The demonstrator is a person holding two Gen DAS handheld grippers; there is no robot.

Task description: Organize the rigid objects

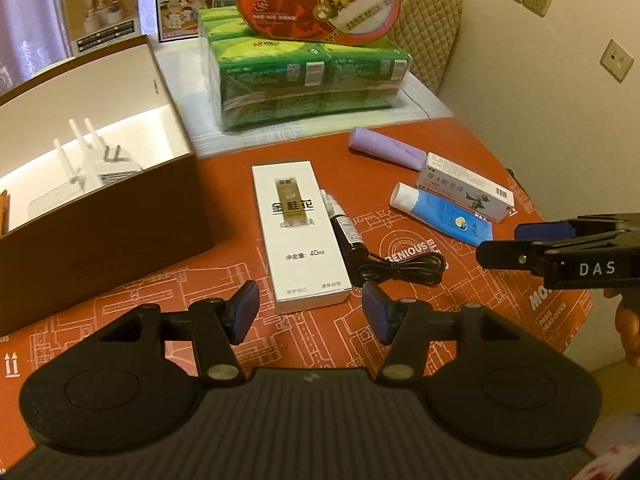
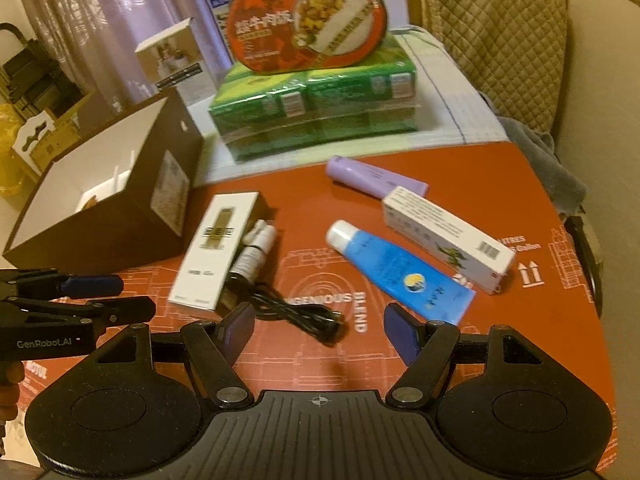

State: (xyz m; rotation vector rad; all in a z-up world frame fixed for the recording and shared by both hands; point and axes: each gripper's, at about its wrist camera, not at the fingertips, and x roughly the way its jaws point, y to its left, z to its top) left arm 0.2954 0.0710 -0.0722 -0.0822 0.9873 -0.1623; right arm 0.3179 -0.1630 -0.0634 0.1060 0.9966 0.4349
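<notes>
A: From the left wrist view, the left gripper (image 1: 310, 312) hangs over the near end of the white carton (image 1: 298, 236), jaws spread with nothing between them. The carton lies flat on the red desk (image 1: 400, 144), just right of the open brown box (image 1: 120, 216).

B: What worries you there?

A: The small spray bottle (image 1: 344, 228) lies touching the carton's right side, and the black cable (image 1: 400, 266) is coiled at its foot. If the jaws close wide of the carton, I judge they could catch the bottle or drag the cable along.

B: And the right gripper (image 1: 508, 246)?

A: It comes in from the right edge, close to the blue tube (image 1: 444, 216). Its jaws look parted, empty.

B: The right wrist view?

A: The right gripper (image 2: 320, 328) has its jaws spread wide and empty, hovering above the cable (image 2: 296, 310), with the blue tube (image 2: 396, 272) just ahead on the right. The tube lies against the long white medicine box (image 2: 444, 236), with the purple tube (image 2: 372, 178) behind that.

B: So a nudge there?

A: Likely. Reaching for the tube could shove the medicine box toward the desk's right edge. Also, the left gripper (image 2: 120, 296) is near; the two could collide over the cable.
</notes>
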